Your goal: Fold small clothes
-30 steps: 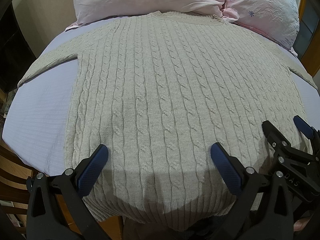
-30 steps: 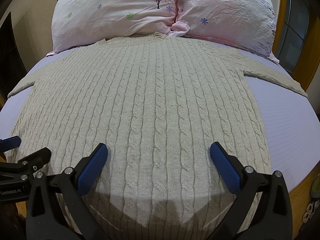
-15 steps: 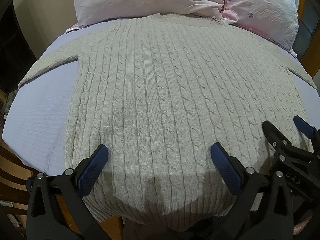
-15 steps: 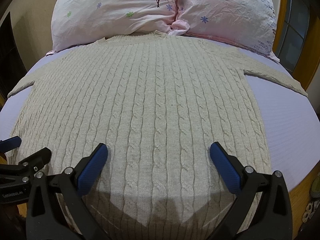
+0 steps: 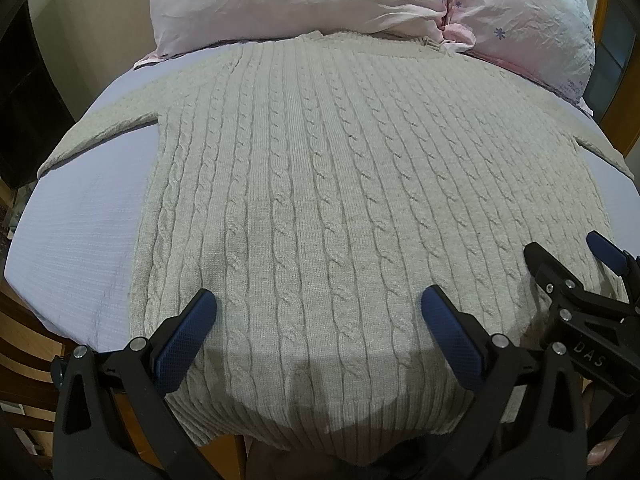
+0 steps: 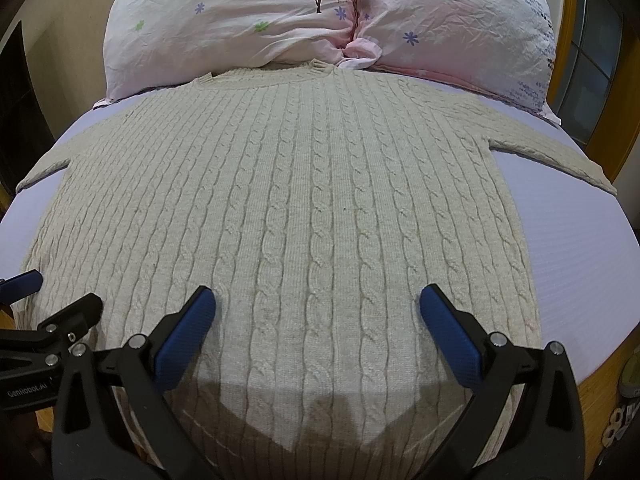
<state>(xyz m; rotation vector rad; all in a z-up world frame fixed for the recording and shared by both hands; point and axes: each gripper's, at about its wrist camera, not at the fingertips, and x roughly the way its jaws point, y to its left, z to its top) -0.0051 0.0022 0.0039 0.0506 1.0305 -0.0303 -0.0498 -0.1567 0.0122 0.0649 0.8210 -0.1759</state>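
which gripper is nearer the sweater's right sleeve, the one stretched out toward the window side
Right. The right gripper hovers over the sweater hem on the side of that sleeve; the left gripper sits farther toward the opposite sleeve. Both are open.

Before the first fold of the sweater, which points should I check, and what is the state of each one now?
1. sweater lies flat, body without big wrinkles: ok.
2. Both sleeves spread out to the sides: ok; the cuffs are out of view, cannot tell.
3. left gripper open, holding nothing: ok.
4. right gripper open, holding nothing: ok.
5. Hem fully on the bed: not ok; in the left wrist view the hem hangs over the near edge.
6. Collar free of the pillows: cannot tell; it lies right against them.
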